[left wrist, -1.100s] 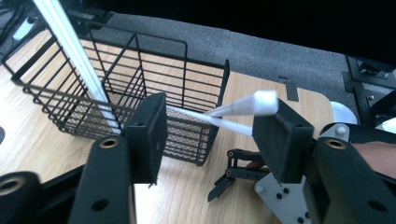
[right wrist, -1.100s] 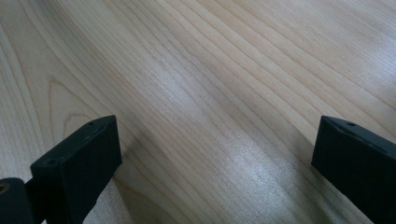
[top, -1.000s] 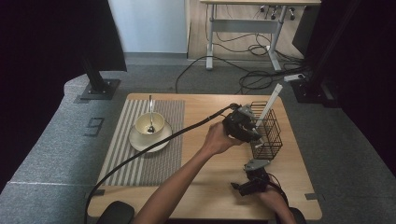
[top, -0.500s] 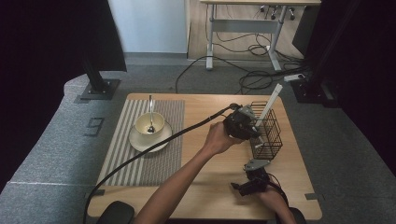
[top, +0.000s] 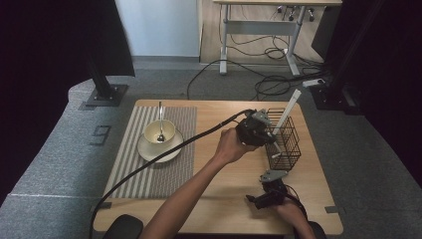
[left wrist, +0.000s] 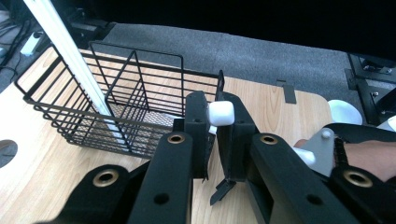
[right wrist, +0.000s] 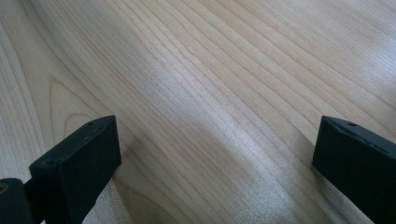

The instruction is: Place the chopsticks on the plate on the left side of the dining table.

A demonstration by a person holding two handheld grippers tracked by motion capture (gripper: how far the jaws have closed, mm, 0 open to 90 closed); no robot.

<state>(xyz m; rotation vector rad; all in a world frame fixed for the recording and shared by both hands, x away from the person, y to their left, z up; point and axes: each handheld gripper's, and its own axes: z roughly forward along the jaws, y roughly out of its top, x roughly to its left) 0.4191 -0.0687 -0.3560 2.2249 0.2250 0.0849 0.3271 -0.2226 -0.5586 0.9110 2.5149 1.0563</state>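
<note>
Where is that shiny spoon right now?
In the high view, the spoon stands in the cream cup on its saucer, on the striped placemat at the table's left side.

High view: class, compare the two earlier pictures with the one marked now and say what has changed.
Nothing visibly changed: the left gripper stays at the wire basket, the right gripper near the table's front edge, the cup on its saucer.

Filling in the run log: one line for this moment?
left gripper: jaws shut on white utensil at wire basket | right gripper: jaws open over bare table | cup with spoon on saucer
</note>
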